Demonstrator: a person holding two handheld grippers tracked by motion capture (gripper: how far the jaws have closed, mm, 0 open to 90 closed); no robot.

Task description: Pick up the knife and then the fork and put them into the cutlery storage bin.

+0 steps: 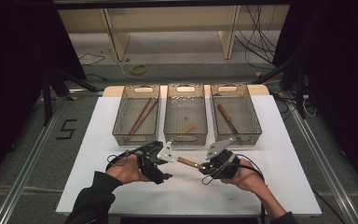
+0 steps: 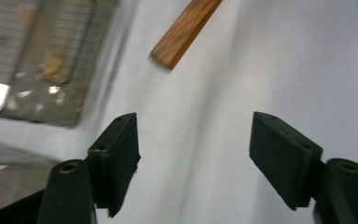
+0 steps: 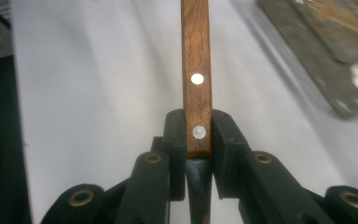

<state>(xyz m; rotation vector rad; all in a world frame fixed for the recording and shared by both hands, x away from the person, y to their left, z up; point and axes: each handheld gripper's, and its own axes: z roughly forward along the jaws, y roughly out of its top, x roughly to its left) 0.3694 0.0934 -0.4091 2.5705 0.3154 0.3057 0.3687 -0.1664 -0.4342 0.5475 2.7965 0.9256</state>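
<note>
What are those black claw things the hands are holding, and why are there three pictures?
They are grabbing tools. A person holds a left gripper and a right gripper. One picture looks down from above; the other two come from little cameras riding on each tool. On the white table stand three wire baskets with chopsticks, a knife and a small wooden piece inside. The right gripper pinches a wooden-handled utensil. The left one is open, pointing toward it.

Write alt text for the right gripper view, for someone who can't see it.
Seen from just behind it, the right tool is shut on a wooden handle with two silver rivets, which runs straight away from the camera above a white table. The corner of a mesh basket lies on the table at the upper right.
</note>
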